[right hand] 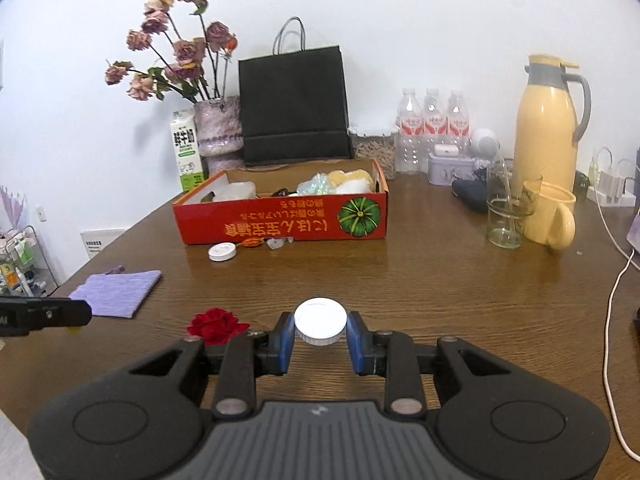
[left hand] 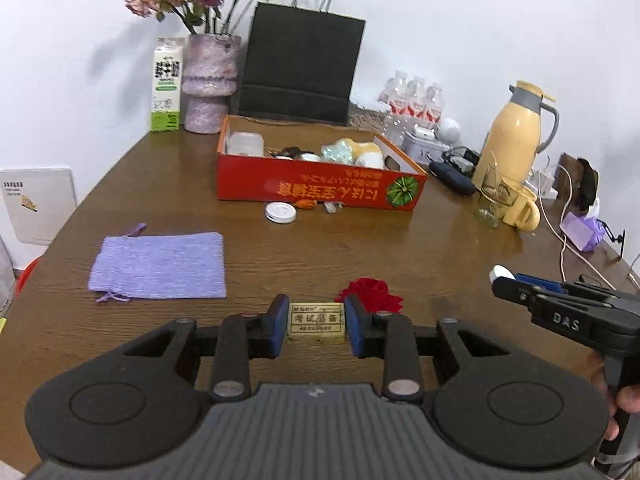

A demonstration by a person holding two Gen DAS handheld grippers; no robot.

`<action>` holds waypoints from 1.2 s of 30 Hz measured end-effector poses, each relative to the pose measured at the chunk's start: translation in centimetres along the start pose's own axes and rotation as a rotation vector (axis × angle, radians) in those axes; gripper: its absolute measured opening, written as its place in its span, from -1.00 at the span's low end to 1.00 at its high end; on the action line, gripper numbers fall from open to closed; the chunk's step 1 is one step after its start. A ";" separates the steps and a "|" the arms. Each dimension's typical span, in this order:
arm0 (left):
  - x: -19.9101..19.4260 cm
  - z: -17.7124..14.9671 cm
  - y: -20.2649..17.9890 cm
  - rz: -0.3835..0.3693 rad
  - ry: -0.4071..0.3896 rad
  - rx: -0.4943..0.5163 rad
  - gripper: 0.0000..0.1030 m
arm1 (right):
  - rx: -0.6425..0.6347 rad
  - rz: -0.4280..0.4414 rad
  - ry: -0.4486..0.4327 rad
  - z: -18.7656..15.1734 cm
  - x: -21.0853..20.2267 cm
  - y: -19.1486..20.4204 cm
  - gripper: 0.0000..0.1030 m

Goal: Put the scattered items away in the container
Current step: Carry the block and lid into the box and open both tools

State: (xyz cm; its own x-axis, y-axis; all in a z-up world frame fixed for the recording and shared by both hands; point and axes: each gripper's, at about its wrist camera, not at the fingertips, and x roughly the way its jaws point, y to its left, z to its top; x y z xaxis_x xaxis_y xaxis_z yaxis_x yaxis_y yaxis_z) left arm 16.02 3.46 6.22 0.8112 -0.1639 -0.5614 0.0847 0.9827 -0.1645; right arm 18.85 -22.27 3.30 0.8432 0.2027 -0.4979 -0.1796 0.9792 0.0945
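Observation:
My left gripper (left hand: pixel 317 322) is shut on a small tan eraser (left hand: pixel 317 323) low over the wooden table. My right gripper (right hand: pixel 320 330) is shut on a white round lid (right hand: pixel 320 321); it also shows at the right of the left wrist view (left hand: pixel 505 280). A red fabric rose (left hand: pixel 372 294) lies just beyond the left gripper and shows in the right wrist view (right hand: pixel 216 325). A purple pouch (left hand: pixel 158 266) lies to the left. The red cardboard box (left hand: pixel 320 186) holds several items. In front of it lie a second white lid (left hand: pixel 281 212), an orange wrapped piece (left hand: pixel 306 204) and a clear bit (left hand: pixel 331 208).
Behind the box stand a milk carton (left hand: pixel 167 84), a vase of dried roses (left hand: pixel 210 84) and a black paper bag (left hand: pixel 300 64). At the right are water bottles (left hand: pixel 414 98), a yellow thermos (left hand: pixel 516 132), a glass (left hand: pixel 494 196), a yellow mug (left hand: pixel 520 208) and cables (left hand: pixel 566 236).

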 end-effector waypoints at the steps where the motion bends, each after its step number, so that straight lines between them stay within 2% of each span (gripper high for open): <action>1: -0.2 0.1 0.2 0.000 -0.005 -0.004 -0.40 | -0.002 0.002 -0.004 0.1 -0.3 0.1 -0.48; 5: -0.1 0.5 0.2 -0.007 -0.014 -0.008 -0.40 | -0.007 -0.003 -0.018 0.3 -0.8 -0.1 -0.48; 12: 1.4 2.7 1.0 -0.009 -0.022 -0.018 -0.40 | -0.023 -0.012 -0.005 1.6 1.4 -0.9 -0.48; 18: 5.0 9.8 2.4 -0.024 -0.065 0.020 -0.40 | -0.078 -0.006 -0.093 8.2 4.8 -2.5 -0.48; 22: 10.1 15.1 3.1 -0.054 -0.023 0.035 -0.40 | -0.133 -0.002 -0.094 13.6 9.8 -3.8 -0.48; 24: 13.6 17.7 3.0 -0.052 0.009 0.061 -0.40 | -0.135 0.007 -0.058 15.8 12.9 -4.3 -0.48; 28: 21.2 21.0 3.0 0.003 0.105 0.064 -0.40 | -0.137 0.039 0.095 18.9 20.6 -4.8 -0.48; 32: 28.0 22.0 3.6 0.064 0.197 0.095 -0.40 | -0.163 0.004 0.220 19.5 26.5 -4.7 -0.48; 36: 32.3 21.9 5.3 0.102 0.266 0.054 -0.40 | -0.196 -0.020 0.308 19.1 29.9 -4.6 -0.48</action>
State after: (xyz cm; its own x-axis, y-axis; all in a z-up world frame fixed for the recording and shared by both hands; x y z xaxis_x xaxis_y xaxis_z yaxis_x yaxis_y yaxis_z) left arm 55.35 5.20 4.93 0.6373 -0.0738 -0.7671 0.0469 0.9973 -0.0570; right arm 54.53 -20.53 4.45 0.6605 0.1418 -0.7373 -0.2832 0.9565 -0.0697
